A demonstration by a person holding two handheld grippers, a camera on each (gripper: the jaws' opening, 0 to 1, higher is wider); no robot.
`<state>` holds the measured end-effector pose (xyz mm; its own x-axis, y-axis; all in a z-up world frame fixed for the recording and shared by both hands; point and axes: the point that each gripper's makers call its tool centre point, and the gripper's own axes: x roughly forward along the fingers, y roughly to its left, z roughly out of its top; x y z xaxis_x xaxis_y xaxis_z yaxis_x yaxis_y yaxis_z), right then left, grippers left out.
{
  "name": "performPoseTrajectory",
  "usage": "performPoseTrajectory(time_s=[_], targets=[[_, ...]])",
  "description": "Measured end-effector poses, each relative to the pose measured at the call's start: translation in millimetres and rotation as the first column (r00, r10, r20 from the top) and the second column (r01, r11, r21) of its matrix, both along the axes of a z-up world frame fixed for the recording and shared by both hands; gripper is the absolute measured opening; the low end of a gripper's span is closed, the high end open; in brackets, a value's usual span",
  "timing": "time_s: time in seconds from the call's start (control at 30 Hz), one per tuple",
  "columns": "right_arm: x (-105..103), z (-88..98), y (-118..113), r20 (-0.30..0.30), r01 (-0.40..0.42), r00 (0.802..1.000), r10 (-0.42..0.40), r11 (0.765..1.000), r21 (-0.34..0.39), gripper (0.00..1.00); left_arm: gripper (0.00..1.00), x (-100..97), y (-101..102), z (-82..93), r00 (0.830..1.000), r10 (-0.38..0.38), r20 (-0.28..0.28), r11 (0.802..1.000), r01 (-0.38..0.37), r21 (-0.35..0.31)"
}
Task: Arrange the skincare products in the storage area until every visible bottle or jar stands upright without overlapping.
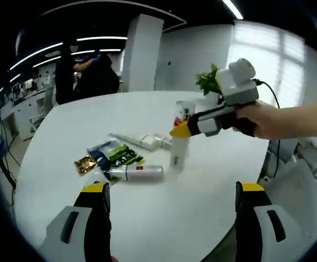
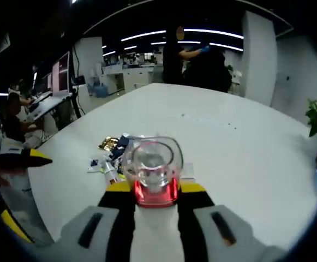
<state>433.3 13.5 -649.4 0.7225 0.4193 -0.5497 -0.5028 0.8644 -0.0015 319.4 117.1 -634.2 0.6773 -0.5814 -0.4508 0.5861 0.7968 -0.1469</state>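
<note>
Office w/ round white table (image 1: 147, 114). Right gripper (image 2: 154, 188) clamped a clear-capped bottle (image 1: 179, 143), upright on table beside a lying tube (image 1: 142, 141), lying bottle (image 1: 133, 173) & sachets (image 1: 112, 155). Left gripper (image 1: 172, 196) hung open, empty.

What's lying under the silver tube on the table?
The silver tube lies on its side, one end over a green-and-black sachet; the white table shows beneath the rest. What that end covers is hidden.

An open-plan office is shown. Beyond the white bench (image 2: 245, 147), rows of desks (image 2: 120, 73) with monitors (image 2: 60, 71) are seen under long ceiling strip lights (image 2: 169, 34), with people (image 2: 193, 60) standing between them, and a potted plant (image 1: 208, 82) is set before a bright window (image 1: 278, 54).
</note>
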Motion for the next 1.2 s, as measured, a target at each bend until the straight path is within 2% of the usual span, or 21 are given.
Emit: performPoseTrajectory(time_s=[0.17, 0.3, 0.47, 0.7, 0.93, 1.1, 1.2], targets=[[-9, 1.1, -4, 0.001, 0.029, 1.000, -0.029, 1.000, -0.002, 0.29, 0.87, 14.3, -25, -7.0, 0.996, -0.071, 0.062, 0.997, 0.068, 0.043], [-14, 0.7, -7, -0.006, 0.047, 0.999, -0.047, 0.999, -0.006, 0.29, 0.83, 22.5, -41, -12.1, 0.993, -0.102, 0.063, 0.994, 0.099, 0.038], [-19, 0.7, -11, -0.006, 0.084, 0.996, -0.084, 0.996, -0.005, 0.29, 0.76, 35.4, -66, -10.0, 0.979, -0.173, 0.107, 0.984, 0.169, 0.051], [-20, 0.0, -14, -0.018, 0.111, 0.994, -0.111, 0.994, 0.000, 0.29, 0.71, 45.8, -93, -15.5, 0.955, -0.272, 0.121, 0.962, 0.264, 0.074], [-21, 0.1, -12, -0.013, 0.095, 0.995, -0.096, 0.995, -0.012, 0.29, 0.65, 56.9, -101, -31.2, 0.938, -0.333, 0.094, 0.940, 0.322, 0.110], [-21, 0.1, -12, -0.012, 0.098, 0.995, -0.098, 0.995, -0.010, 0.29, 0.60, 64.8, -104, -39.2, 0.936, -0.343, 0.080, 0.937, 0.336, 0.091], [-21, 0.1, -12, -0.012, 0.097, 0.995, -0.097, 0.995, -0.009, 0.29, 0.53, 67.4, -110, -40.9, 0.924, -0.366, 0.109, 0.930, 0.358, 0.087]])
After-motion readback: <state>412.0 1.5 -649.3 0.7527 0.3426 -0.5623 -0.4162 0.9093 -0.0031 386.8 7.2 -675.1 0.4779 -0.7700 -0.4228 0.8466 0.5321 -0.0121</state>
